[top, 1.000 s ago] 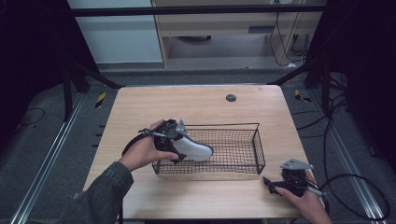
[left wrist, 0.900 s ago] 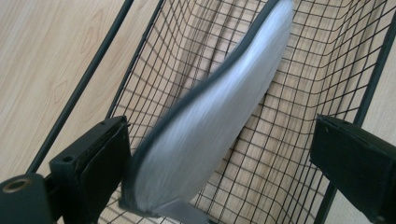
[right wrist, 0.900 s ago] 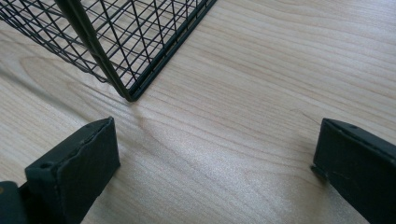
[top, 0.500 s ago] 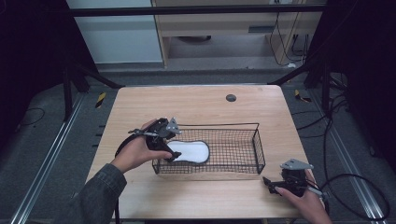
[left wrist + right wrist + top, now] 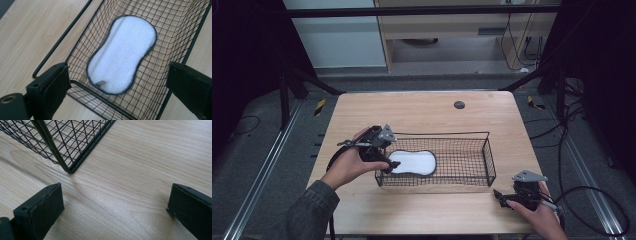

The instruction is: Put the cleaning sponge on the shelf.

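White pad point(image 5: 122, 55) flat in wire basket point(image 5: 82, 45), beyond open left tongs point(image 5: 117, 87)

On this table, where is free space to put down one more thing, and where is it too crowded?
The widest bare patch is the far strip of the table, behind the wire basket, broken by just one small dark disc. Inside the basket, the right half beside the white pad is free. The near edge is crowded: left gripper at the basket's left end, right gripper at its near right corner.
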The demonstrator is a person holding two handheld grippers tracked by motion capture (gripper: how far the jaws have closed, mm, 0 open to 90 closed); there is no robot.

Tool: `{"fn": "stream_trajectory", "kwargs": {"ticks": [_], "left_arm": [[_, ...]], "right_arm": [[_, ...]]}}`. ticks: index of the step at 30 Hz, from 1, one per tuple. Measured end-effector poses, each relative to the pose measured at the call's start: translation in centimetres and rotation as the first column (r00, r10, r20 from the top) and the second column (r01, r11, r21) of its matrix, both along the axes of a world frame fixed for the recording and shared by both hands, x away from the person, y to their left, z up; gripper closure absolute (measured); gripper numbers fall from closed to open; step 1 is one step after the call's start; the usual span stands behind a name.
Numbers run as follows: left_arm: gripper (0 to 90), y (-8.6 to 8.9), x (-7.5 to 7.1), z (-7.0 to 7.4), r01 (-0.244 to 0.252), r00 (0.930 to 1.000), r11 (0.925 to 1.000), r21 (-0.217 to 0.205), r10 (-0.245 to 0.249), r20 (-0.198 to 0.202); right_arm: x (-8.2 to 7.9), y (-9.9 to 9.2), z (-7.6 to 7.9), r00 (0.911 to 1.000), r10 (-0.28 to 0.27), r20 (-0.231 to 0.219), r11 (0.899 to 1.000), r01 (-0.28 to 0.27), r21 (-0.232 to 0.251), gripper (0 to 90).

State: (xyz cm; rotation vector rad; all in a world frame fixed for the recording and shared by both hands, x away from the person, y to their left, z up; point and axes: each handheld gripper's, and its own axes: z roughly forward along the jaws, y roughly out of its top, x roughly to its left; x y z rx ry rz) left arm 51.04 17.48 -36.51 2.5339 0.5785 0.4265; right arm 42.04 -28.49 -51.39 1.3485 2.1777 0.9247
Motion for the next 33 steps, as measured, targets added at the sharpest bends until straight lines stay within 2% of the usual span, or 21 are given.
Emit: {"fn": "stream_trajectory", "kwargs": {"ticks": [6, 12, 18, 20, 21, 29, 33], "left_arm": [[3.9, 1.8, 0.0, 0.3, -0.052, 0.9986, 0.9981, -0.031, 0.053, 0.010], [3.4, 4.0, 0.0, 0.2, -0.115, 0.9931, 0.9921, -0.049, 0.116, 0.016], [3.8, 6.3, 0.5, -0.6, -0.197, 0.9797, 0.9786, -0.059, 0.199, 0.025], [4.0, 6.6, 0.6, -0.7, -0.203, 0.9784, 0.9776, -0.054, 0.205, 0.027], [4.0, 7.5, 0.8, -1.1, -0.236, 0.9712, 0.9697, -0.065, 0.237, 0.022], [4.6, 9.4, 1.2, -2.8, -0.290, 0.9569, 0.9556, -0.053, 0.290, 0.002], [4.7, 9.9, 1.3, -3.7, -0.300, 0.9539, 0.9533, -0.036, 0.300, -0.002]], "right_arm": [[0.0, 0.0, 0.0, 1.0000, 0.000, 0.000, 1.000, 0.000, 0.000, 0.5], [0.0, 0.0, 0.0, 1.0000, 0.000, 0.000, 1.000, 0.000, 0.000, 0.5], [0.0, 0.0, 0.0, 1.0000, 0.000, 0.003, 1.000, 0.000, 0.000, 0.5], [0.0, 0.0, 0.0, 1.0000, 0.000, 0.002, 1.000, 0.000, -0.001, 0.5], [0.0, 0.0, 0.0, 1.0000, 0.000, 0.002, 1.000, 0.000, -0.001, 0.5], [0.0, 0.0, 0.0, 1.0000, 0.000, 0.002, 1.000, 0.000, -0.001, 0.5], [0.0, 0.0, 0.0, 1.0000, 0.000, 0.003, 1.000, 0.000, 0.000, 0.4]]}}
